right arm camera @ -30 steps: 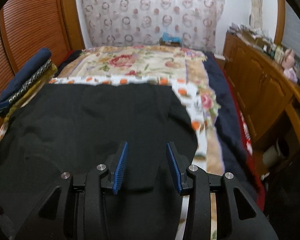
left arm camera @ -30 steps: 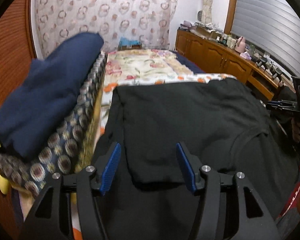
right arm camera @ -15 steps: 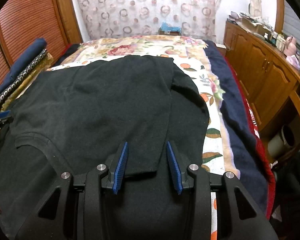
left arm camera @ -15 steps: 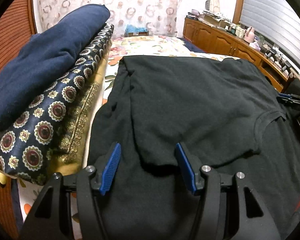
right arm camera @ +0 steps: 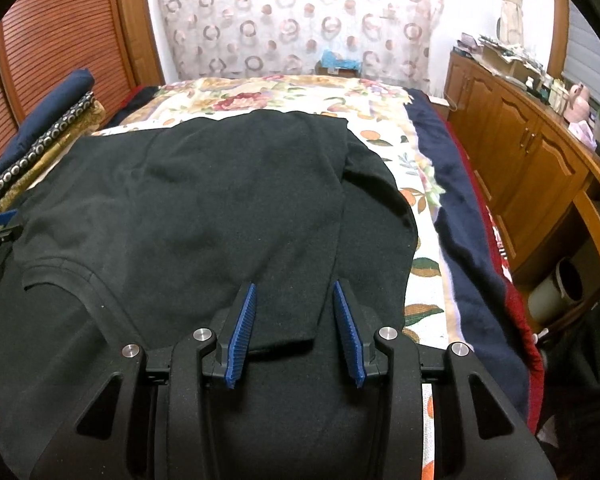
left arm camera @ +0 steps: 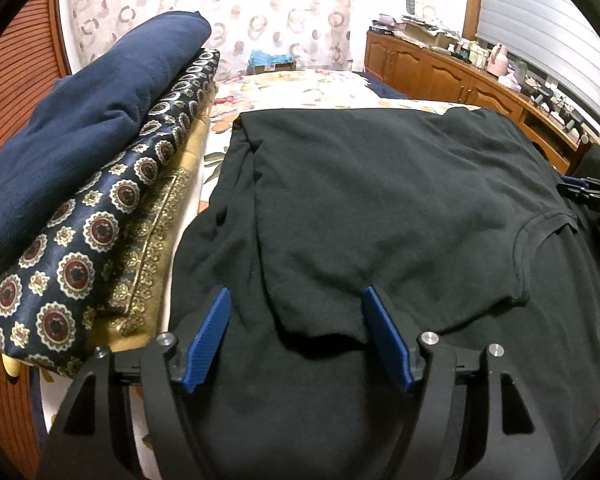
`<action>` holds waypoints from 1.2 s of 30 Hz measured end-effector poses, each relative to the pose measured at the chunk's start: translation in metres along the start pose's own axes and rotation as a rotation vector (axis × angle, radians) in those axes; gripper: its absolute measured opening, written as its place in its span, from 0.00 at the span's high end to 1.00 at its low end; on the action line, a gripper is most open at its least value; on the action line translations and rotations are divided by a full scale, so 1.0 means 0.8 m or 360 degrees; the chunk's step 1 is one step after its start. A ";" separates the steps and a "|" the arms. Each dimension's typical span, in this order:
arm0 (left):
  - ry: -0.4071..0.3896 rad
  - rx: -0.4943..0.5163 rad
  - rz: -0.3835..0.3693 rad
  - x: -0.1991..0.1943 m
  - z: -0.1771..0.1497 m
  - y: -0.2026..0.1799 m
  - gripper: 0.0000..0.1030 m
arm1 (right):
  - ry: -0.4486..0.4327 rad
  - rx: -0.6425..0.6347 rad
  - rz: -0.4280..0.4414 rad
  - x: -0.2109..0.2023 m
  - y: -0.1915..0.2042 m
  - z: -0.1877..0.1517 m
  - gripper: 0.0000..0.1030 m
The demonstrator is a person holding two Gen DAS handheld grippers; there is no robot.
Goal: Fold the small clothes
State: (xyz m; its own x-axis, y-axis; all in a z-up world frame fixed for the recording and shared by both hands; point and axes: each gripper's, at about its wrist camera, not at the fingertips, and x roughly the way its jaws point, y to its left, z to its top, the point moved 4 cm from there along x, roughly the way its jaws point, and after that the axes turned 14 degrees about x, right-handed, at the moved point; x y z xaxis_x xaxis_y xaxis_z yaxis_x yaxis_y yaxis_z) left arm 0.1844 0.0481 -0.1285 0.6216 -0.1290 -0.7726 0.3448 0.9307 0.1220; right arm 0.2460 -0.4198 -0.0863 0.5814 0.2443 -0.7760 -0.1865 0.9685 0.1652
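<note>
One black shirt [left arm camera: 380, 200] on bed, left claw [left arm camera: 296, 320] opening, right claw [right arm camera: 294, 316] apart, fabric between each.

Both views are evenly lit by soft indoor light; little glare is seen. Detail is swallowed in the black T-shirt [left arm camera: 380, 200], with a dark shadow under its folded hem. Strong fisheye bending and black vignetting are noted at corners. Focus is sharp throughout.

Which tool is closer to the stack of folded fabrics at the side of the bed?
Left. The left tool, its jaws opening over the black shirt, sits right beside the stack of folded fabrics. The right tool is at the shirt's opposite edge, the whole garment away.
</note>
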 end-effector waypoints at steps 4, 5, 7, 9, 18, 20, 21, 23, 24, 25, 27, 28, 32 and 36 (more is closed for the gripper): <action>0.0000 -0.0007 -0.0001 0.000 0.000 0.002 0.32 | -0.0004 -0.0014 -0.0016 0.001 0.003 0.000 0.61; -0.0001 -0.0015 0.0000 0.000 -0.001 0.002 0.32 | -0.0004 -0.0015 -0.0017 0.002 0.004 0.000 0.61; -0.0008 -0.0031 0.0001 -0.002 -0.002 0.004 0.32 | -0.0004 -0.0013 -0.0014 0.002 0.004 0.000 0.61; -0.0037 -0.0062 -0.0049 -0.005 -0.002 0.004 0.41 | -0.0004 -0.0016 -0.0017 0.002 0.004 0.000 0.61; -0.0086 -0.0053 -0.0105 -0.016 0.005 0.004 0.95 | -0.0013 -0.0177 -0.0047 0.001 0.025 -0.002 0.92; -0.0114 -0.0038 -0.0087 -0.023 0.008 0.002 0.96 | -0.0028 -0.0184 -0.0027 -0.004 0.029 0.002 0.95; -0.0144 -0.0033 -0.0092 -0.030 0.010 0.000 0.96 | -0.0045 -0.0185 -0.0012 -0.009 0.030 0.003 0.95; -0.0192 -0.0042 -0.0085 -0.042 0.014 0.001 0.96 | -0.0100 -0.0181 0.0014 -0.022 0.032 0.010 0.96; -0.0219 -0.0046 -0.0088 -0.049 0.016 0.000 0.97 | -0.0127 -0.0166 0.0036 -0.030 0.033 0.014 0.96; -0.0252 -0.0049 -0.0096 -0.058 0.020 0.000 0.97 | -0.0154 -0.0157 0.0053 -0.038 0.034 0.018 0.96; -0.0309 -0.0045 -0.0086 -0.075 0.026 -0.001 0.97 | -0.0212 -0.0141 0.0112 -0.058 0.037 0.026 0.96; -0.0329 -0.0030 -0.0081 -0.082 0.029 -0.002 0.97 | -0.0234 -0.0138 0.0126 -0.066 0.038 0.028 0.96; -0.0396 -0.0027 -0.0078 -0.102 0.036 -0.002 0.97 | -0.0297 -0.0153 0.0159 -0.093 0.046 0.031 0.96; -0.0486 -0.0049 -0.0079 -0.132 0.037 0.001 0.97 | -0.0345 -0.0149 0.0219 -0.122 0.052 0.026 0.96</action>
State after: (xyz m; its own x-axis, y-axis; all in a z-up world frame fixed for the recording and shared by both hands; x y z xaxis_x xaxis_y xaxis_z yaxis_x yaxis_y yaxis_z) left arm 0.1393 0.0524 -0.0284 0.7888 -0.2672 -0.5536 0.3615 0.9300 0.0662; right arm 0.1980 -0.4027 0.0093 0.6997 0.3880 -0.5999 -0.3421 0.9191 0.1954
